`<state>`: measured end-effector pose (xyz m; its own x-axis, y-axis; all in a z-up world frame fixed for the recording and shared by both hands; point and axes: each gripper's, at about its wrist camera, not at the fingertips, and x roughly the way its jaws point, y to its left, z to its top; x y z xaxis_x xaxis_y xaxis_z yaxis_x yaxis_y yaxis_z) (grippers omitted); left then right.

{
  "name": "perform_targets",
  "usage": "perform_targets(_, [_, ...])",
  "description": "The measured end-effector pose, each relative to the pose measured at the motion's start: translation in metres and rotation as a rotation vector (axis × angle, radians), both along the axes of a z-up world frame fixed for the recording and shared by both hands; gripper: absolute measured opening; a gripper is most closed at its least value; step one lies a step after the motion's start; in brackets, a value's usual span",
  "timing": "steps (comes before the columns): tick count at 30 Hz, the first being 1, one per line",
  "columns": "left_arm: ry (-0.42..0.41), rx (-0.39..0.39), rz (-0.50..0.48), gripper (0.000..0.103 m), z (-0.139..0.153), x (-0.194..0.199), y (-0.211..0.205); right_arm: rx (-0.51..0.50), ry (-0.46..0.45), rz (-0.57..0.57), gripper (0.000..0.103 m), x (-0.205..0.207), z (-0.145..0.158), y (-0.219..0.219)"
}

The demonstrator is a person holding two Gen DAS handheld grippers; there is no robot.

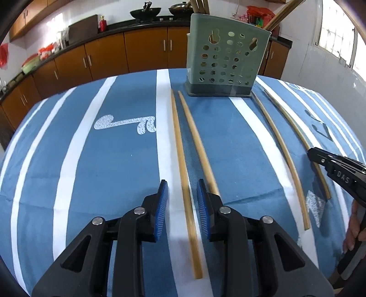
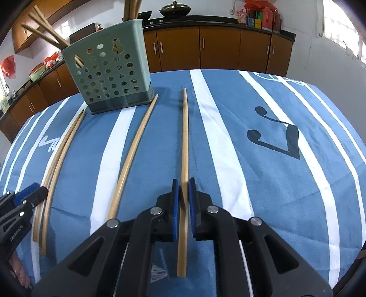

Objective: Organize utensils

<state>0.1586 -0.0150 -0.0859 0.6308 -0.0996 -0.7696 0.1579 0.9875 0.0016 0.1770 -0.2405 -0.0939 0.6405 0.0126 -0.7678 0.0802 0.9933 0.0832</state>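
Observation:
A green perforated utensil holder [image 1: 228, 57] [image 2: 107, 75] stands at the table's far side with chopsticks sticking out of it. Two wooden chopsticks lie ahead of my left gripper [image 1: 182, 194]. One chopstick [image 1: 177, 137] runs between its blue pads, which stand apart from it, so the gripper is open. The other chopstick [image 1: 194, 134] passes behind the right finger. My right gripper [image 2: 183, 186] is shut on the rightmost chopstick [image 2: 184, 137] near its close end. Another chopstick [image 2: 135, 146] lies just left of it. My right gripper [image 1: 314, 154] also shows at the left wrist view's right edge.
A blue cloth with white stripes [image 1: 114, 171] covers the table. Brown cabinets [image 1: 146, 52] and a counter with woks [image 1: 145, 12] stand behind it. A hand [image 1: 352, 228] grips the right tool. My left gripper [image 2: 39, 192] sits beside the left chopstick pair [image 2: 61, 150].

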Motion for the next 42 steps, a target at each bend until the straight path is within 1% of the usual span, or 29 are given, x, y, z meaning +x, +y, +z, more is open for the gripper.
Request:
perform_targets(1, [-0.001, 0.003, 0.006, 0.012, 0.0, 0.001, 0.001, -0.006, -0.001, 0.003, 0.012, 0.0, 0.0, 0.001])
perform_targets(2, [0.001, -0.001, 0.021, 0.009, 0.0, 0.003, 0.005, -0.01, -0.002, 0.003, 0.01, 0.001, 0.0, 0.001])
perform_targets(8, [0.012, -0.034, 0.132, 0.008, 0.001, 0.017, 0.037, -0.024, -0.004, -0.013, 0.008, 0.007, 0.0, -0.008])
perform_targets(11, [0.015, -0.052, 0.171, 0.008, 0.002, 0.023, 0.053, -0.041, -0.009, -0.034, 0.008, 0.013, 0.0, -0.016])
perform_targets(13, [0.013, -0.063, 0.168, 0.008, 0.003, 0.028, 0.058, -0.048, -0.013, -0.04, 0.008, 0.017, -0.001, -0.02])
perform_targets(18, [0.0, -0.049, 0.159, 0.008, 0.002, 0.031, 0.058, -0.032, -0.015, -0.049, 0.009, 0.021, -0.001, -0.026])
perform_targets(22, [0.002, -0.069, 0.158, 0.009, 0.002, 0.031, 0.058, -0.035, -0.014, -0.05, 0.009, 0.021, -0.001, -0.026])
perform_targets(25, [0.002, -0.076, 0.156, 0.01, 0.002, 0.031, 0.059, -0.037, -0.013, -0.052, 0.011, 0.022, -0.002, -0.026])
perform_targets(28, [0.002, -0.065, 0.155, 0.011, 0.002, 0.031, 0.058, -0.051, -0.011, -0.053, 0.013, 0.022, -0.003, -0.023])
perform_targets(29, [0.002, -0.061, 0.154, 0.012, 0.002, 0.031, 0.057, -0.057, -0.011, -0.055, 0.017, 0.021, -0.003, -0.023])
perform_targets(30, [0.001, -0.057, 0.147, 0.016, 0.002, 0.031, 0.056, -0.063, -0.009, -0.064, 0.022, 0.021, -0.003, -0.023])
perform_targets(32, [0.001, -0.053, 0.122, 0.026, 0.002, 0.031, 0.052, -0.052, -0.009, -0.075, 0.026, 0.02, -0.004, -0.028])
perform_targets(33, [0.001, -0.049, 0.106, 0.033, 0.002, 0.031, 0.05, -0.038, -0.01, -0.075, 0.027, 0.02, -0.004, -0.03])
perform_targets(34, [0.002, -0.039, 0.094, 0.036, 0.002, 0.031, 0.047, -0.031, -0.011, -0.075, 0.027, 0.02, -0.004, -0.031])
perform_targets(36, [0.001, 0.01, 0.1, 0.037, 0.001, 0.03, 0.04, -0.04, -0.01, -0.075, 0.027, 0.02, -0.004, -0.03])
perform_targets(37, [0.001, 0.016, 0.108, 0.037, 0.001, 0.03, 0.04, -0.045, -0.009, -0.075, 0.027, 0.02, -0.004, -0.029])
perform_targets(39, [0.001, -0.006, 0.116, 0.037, 0.001, 0.03, 0.043, -0.045, -0.009, -0.075, 0.027, 0.02, -0.004, -0.029])
perform_targets(42, [0.001, -0.059, 0.126, 0.037, 0.002, 0.03, 0.052, -0.041, -0.009, -0.075, 0.027, 0.021, -0.004, -0.03])
